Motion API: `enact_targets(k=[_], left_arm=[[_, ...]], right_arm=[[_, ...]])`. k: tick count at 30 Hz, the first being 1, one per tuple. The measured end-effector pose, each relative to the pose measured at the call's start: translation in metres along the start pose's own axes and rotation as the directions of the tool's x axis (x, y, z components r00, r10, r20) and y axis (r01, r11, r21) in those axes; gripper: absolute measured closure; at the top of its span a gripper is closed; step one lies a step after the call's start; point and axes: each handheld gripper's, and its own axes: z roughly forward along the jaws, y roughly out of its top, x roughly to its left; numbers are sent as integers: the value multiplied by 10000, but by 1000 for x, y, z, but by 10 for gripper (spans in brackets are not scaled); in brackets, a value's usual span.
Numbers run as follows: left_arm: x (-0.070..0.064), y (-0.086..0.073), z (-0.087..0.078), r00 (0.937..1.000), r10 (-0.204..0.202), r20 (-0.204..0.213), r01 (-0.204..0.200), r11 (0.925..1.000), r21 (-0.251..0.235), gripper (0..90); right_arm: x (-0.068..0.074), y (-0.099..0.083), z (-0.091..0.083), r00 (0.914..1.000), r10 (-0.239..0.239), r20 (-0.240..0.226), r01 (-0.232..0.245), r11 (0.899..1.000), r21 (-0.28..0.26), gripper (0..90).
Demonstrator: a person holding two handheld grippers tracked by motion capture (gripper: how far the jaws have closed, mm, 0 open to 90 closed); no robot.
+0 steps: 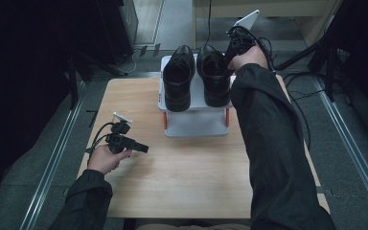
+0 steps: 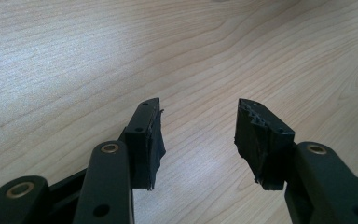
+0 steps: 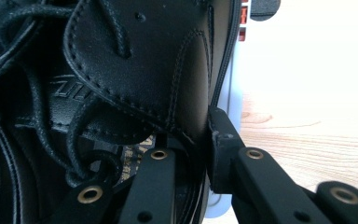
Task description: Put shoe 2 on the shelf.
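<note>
Black lace-up shoe [image 1: 215, 76], the right of the pair, stands on the white rack [image 1: 194, 125] at the table's [image 1: 182, 177] far edge, beside its mate [image 1: 178, 76]. From above, your right gripper [image 1: 235, 45] sits at its heel, tips hidden; your left gripper [image 1: 141, 148] hovers over bare wood. Left gripper view: your jaws are spread, nothing between. Right gripper view: your jaws clench the shoe's [image 3: 135, 70] collar wall, one inside, one outside.

We see table [image 1: 182, 177] from above, facing forward. Left gripper view close over bare tabletop; right gripper view pressed against shoe [image 3: 135, 70], also visible from above.
</note>
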Motion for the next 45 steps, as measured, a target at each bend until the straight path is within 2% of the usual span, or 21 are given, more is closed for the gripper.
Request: enact_targets(k=[18,19,25,34,40,45], left_arm=[[-1,1,2,10000,9,-37,-9,10000,69,504],[0,1,2,10000,14,-42,-14,10000,81,504],[0,2,1,10000,8,-55,-7,9999,106,504],[0,3,3,10000,-8,-64,8,9999,117,503],[0,2,3,10000,-15,-71,16,9999,122,503],[1,2,3,9999,-24,-104,26,9999,140,502]], right_arm=[[17,-11,6,9996,-135,-249,135,9999,18,766],[17,-12,7,9994,-256,-253,255,9997,-18,764],[13,-17,8,9985,-98,-538,85,9997,-240,744],[16,-18,8,9985,-272,-483,261,9994,-229,715],[15,-19,2,9973,-396,-624,388,9991,-141,685],[12,-21,-13,9940,-539,-956,511,9982,-321,686]])
